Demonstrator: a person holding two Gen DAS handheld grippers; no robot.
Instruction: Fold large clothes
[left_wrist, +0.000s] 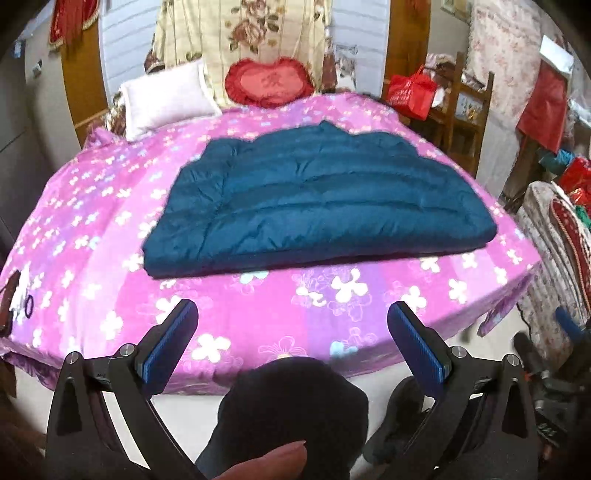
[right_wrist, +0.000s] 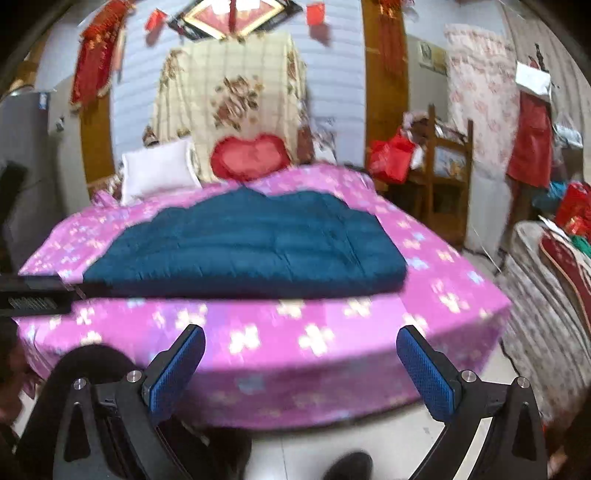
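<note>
A dark teal quilted jacket (left_wrist: 314, 199) lies folded flat on the pink flowered bed (left_wrist: 258, 314); it also shows in the right wrist view (right_wrist: 251, 251). My left gripper (left_wrist: 291, 314) is open and empty, held off the bed's front edge, well short of the jacket. My right gripper (right_wrist: 301, 339) is open and empty, also in front of the bed's near edge (right_wrist: 258, 387). The right wrist view is blurred. A dark part of the left gripper (right_wrist: 33, 295) shows at that view's left edge.
A white pillow (left_wrist: 166, 96) and a red heart cushion (left_wrist: 269, 81) lie at the head of the bed. A wooden chair with a red bag (left_wrist: 410, 92) stands at the right. Stacked bedding (left_wrist: 557, 251) is at the far right. My dark-trousered legs (left_wrist: 291, 413) stand before the bed.
</note>
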